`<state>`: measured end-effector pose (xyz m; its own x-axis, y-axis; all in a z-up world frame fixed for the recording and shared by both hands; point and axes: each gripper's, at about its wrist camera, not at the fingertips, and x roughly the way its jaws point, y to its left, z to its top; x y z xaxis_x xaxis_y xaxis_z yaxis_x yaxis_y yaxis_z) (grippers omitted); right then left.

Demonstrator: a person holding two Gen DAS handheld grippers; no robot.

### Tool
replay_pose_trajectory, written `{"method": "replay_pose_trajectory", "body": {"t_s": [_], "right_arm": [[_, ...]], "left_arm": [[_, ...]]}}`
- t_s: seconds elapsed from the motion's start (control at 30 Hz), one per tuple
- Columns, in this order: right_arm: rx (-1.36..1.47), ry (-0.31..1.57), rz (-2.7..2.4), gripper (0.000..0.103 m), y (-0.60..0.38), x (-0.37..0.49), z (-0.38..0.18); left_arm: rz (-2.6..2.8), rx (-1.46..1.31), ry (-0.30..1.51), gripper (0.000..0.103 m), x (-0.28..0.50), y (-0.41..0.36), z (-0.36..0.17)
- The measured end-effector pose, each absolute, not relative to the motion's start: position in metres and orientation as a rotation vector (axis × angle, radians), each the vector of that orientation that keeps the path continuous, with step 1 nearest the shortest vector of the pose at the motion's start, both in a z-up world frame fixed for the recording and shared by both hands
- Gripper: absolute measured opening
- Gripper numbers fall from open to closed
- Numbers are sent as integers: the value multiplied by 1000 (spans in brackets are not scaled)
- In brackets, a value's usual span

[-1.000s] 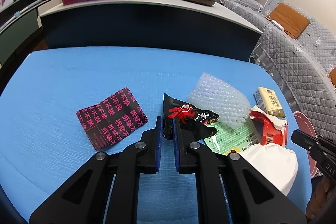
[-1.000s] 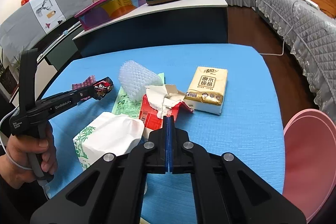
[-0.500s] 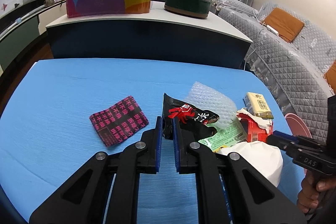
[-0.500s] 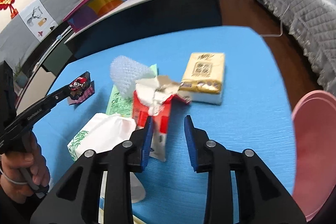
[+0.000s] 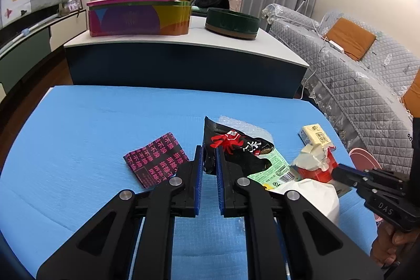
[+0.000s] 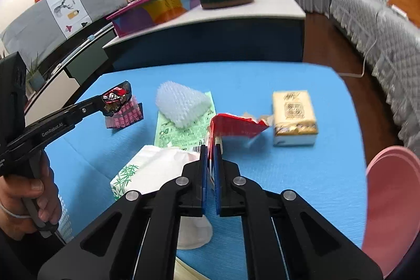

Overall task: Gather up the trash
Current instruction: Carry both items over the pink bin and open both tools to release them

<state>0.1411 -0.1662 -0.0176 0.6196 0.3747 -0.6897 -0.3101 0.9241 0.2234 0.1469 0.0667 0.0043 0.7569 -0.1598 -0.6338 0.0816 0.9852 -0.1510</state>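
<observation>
Black crinkly foil snack wrapper, red crab print (image 5: 231,148): light, limp, slippery; pinched at near edge by left hand-held gripper (image 5: 208,162), lifted above blue tabletop (image 5: 105,117).

Torn red-and-white carton (image 6: 236,126): light, crushable (grip flap edge); right hand-held gripper (image 6: 210,156) clamped on its near-left edge, centre-tabletop.

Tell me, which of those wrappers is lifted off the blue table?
The black wrapper with the red crab print: the left gripper pinches it in the air. The pink-lettered wrapper and green one lie flat on the table.
</observation>
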Motion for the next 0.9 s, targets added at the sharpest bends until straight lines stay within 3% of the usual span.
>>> {"method": "replay_pose_trajectory", "body": {"t_s": [0.9], "right_arm": [[65,633,258,4,-214,92,38]], "left_arm": [[-213,-52,628,10,113,20,28]]}}
